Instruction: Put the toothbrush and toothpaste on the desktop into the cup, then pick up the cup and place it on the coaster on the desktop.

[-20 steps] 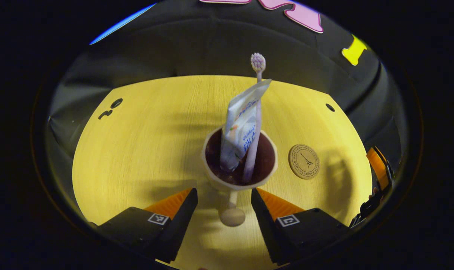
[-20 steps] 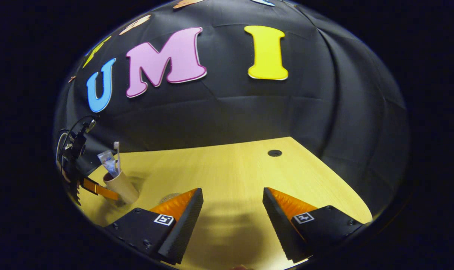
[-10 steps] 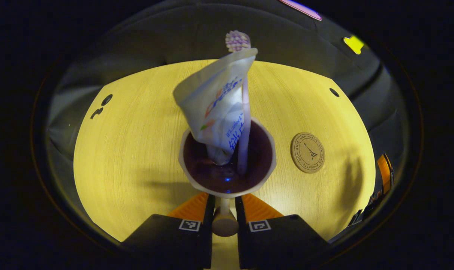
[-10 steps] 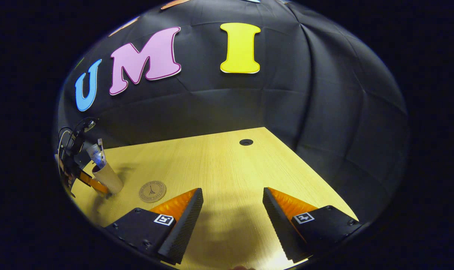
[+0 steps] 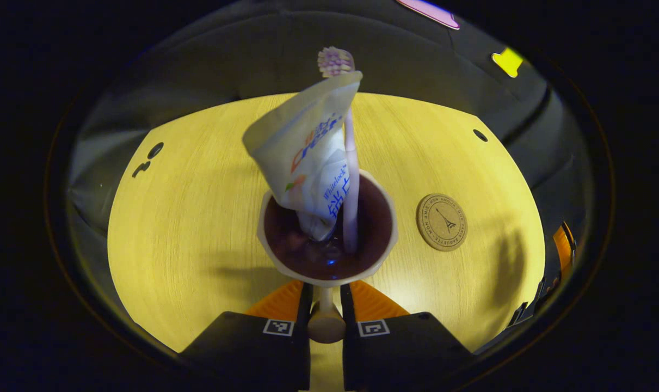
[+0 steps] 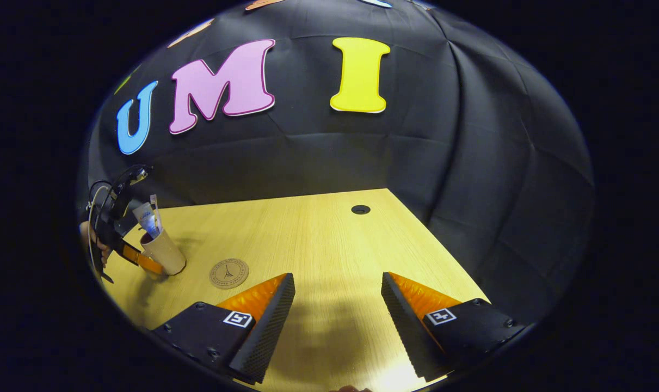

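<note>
The desktop point(image 5: 198, 218) is a pale wood-grain surface with a small round hole point(image 6: 360, 209) near its far right corner, seen in the right gripper view.

The cup point(image 5: 383, 239) is beige outside and dark inside. In the left gripper view it sits directly ahead of the left gripper point(image 5: 325, 321), whose two fingers are drawn in close on either side of the cup's lower part, gripping it. Whether the cup's base rests on the desktop or is raised just off it cannot be told from this angle. In the right gripper view the same cup point(image 6: 166, 253) appears at the far left, with a hand point(image 6: 102, 251) behind it.

The toothpaste point(image 5: 307, 158), a white tube, stands in the cup with its crimped end up, leaning to the left. The toothbrush point(image 5: 351, 179) stands beside it in the cup, touching the tube, bristle head uppermost.

The coaster point(image 5: 441, 222) is a round cork disc lying flat on the desktop, just to the right of the cup and apart from it.

The right gripper point(image 6: 337, 321) hangs above bare desktop, fingers spread wide with nothing between them.
</note>
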`<state>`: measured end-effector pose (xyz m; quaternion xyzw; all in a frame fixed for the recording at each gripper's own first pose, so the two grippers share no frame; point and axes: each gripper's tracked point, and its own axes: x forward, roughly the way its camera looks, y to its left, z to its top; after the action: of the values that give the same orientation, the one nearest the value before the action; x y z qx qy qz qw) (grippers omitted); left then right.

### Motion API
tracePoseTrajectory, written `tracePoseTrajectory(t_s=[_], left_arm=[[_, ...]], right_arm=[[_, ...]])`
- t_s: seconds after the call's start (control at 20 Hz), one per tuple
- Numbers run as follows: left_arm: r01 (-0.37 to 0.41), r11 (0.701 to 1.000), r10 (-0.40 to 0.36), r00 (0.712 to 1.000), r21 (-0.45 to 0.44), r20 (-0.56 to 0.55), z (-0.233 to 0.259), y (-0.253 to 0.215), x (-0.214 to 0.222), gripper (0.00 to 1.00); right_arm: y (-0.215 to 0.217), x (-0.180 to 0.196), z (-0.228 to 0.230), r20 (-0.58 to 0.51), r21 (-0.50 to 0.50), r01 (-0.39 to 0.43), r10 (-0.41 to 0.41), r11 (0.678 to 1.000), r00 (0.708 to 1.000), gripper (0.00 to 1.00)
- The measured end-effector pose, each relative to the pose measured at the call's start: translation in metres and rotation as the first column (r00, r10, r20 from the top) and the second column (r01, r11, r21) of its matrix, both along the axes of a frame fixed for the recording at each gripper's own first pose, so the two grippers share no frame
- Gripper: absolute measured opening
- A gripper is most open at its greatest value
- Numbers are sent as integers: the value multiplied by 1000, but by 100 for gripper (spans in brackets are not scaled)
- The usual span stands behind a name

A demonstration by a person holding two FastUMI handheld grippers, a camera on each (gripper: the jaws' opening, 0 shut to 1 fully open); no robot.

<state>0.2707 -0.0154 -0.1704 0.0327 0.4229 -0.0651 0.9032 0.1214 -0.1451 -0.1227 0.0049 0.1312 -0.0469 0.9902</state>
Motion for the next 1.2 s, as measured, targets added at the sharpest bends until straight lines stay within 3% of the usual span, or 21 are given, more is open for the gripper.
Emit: tracePoseTrajectory(t_s=[0.15,0.2,0.25,0.35,0.45,0.5,0.55,0.65,0.7,0.75,0.8,0.9,0.95,1.0,1.05,1.15,1.2], left_arm=[[46,999,-46,998,3,31,15,-20,4,28],[66,998,-66,997,2,40,20,-29,4,33],[88,996,-88,995,5,47,23,-37,5,28],[134,991,-134,989,6,60,28,-60,7,32],[176,984,-176,983,8,56,25,-81,8,28],[198,980,-198,979,9,52,23,-92,8,32],[217,976,-218,975,14,49,21,-101,8,28],[248,969,-249,968,24,38,15,-118,8,28],[259,966,-259,965,24,32,10,-125,8,32],[266,964,-266,963,26,27,8,-130,8,28],[271,962,-272,962,29,21,5,-134,8,32],[281,959,-282,959,44,16,5,-142,9,28],[287,956,-288,957,53,16,5,-145,9,33],[292,954,-294,956,63,16,6,-148,10,28],[298,952,-300,954,72,16,7,-151,11,33],[306,948,-308,951,85,9,6,-157,11,28],[310,947,-311,950,91,5,6,-160,11,33]], right_arm=[[4,-4,3,-4,0,-9,9,1000,1000,98],[5,-4,4,-3,1,-10,10,1000,1000,99],[9,-6,-6,-4,2,-12,12,1000,1000,98],[11,-6,-6,-3,0,-15,15,1000,1000,98],[13,-8,-5,0,-3,-19,19,1000,1000,98],[14,-10,-5,0,-1,-22,22,1000,1000,98],[16,-11,-5,0,2,-23,23,1000,1000,98],[16,-12,-5,1,6,-25,25,1000,1000,98],[17,-13,-5,1,8,-25,25,1000,1000,99],[17,-13,-5,2,9,-26,26,1000,1000,98],[18,-13,-6,1,11,-28,28,1000,1000,98],[18,-14,-7,-2,13,-31,31,999,1000,98],[19,-14,-8,-4,15,-32,32,999,999,98],[19,-14,-9,-6,17,-34,34,999,999,98],[19,-14,-9,-7,19,-35,35,999,999,98],[19,-14,-12,-10,23,-37,37,999,999,98],[20,-15,-12,-12,24,-39,39,999,999,98]])
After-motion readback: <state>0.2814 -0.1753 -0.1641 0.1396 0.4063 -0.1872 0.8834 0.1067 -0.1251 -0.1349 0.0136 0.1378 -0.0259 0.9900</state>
